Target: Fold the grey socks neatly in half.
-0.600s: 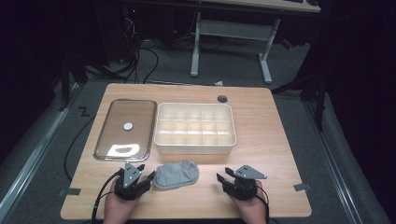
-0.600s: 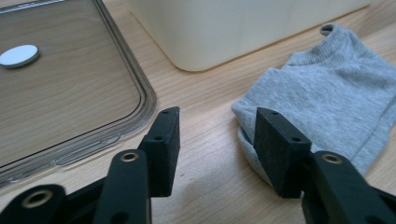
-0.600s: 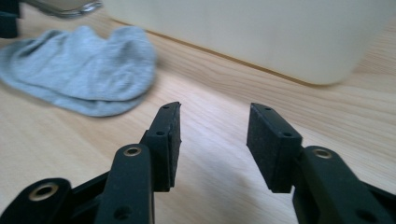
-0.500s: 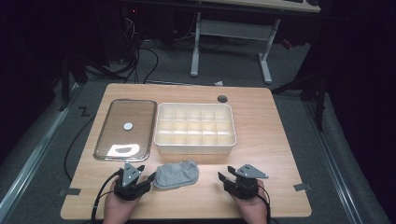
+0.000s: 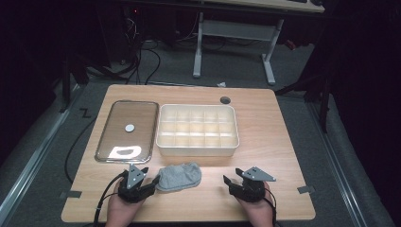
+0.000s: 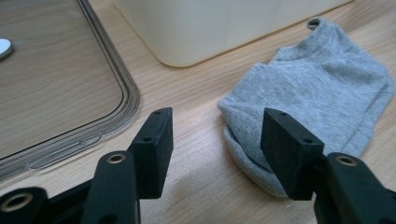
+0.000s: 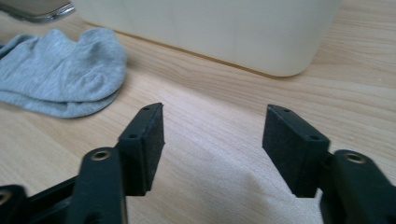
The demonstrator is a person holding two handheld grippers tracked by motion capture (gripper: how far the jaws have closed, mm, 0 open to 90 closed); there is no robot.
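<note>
I held the left gripper (image 5: 150, 182) low at the table's (image 5: 283, 142) near edge, jaws spread wide with nothing between them. The right gripper (image 5: 233, 180) sat level with it along that edge, well apart, jaws equally parted and empty.

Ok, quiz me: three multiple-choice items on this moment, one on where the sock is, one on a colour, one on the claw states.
1. Where does the sock lie?
A. inside the divided bin
B. on the table in front of the bin, by the left claw
C. on the clear lid

2. What colour is the sock?
A. grey
B. red
C. black

3. How do the two claws stand?
A. both shut on the sock
B. left shut, right open
C. both open, holding nothing

Answers:
1 B: it lies on the table between the divided bin and the left claw.
2 A: grey knit in both gripper views.
3 C: the left claw and the right claw show clear gaps with bare wood between.
</note>
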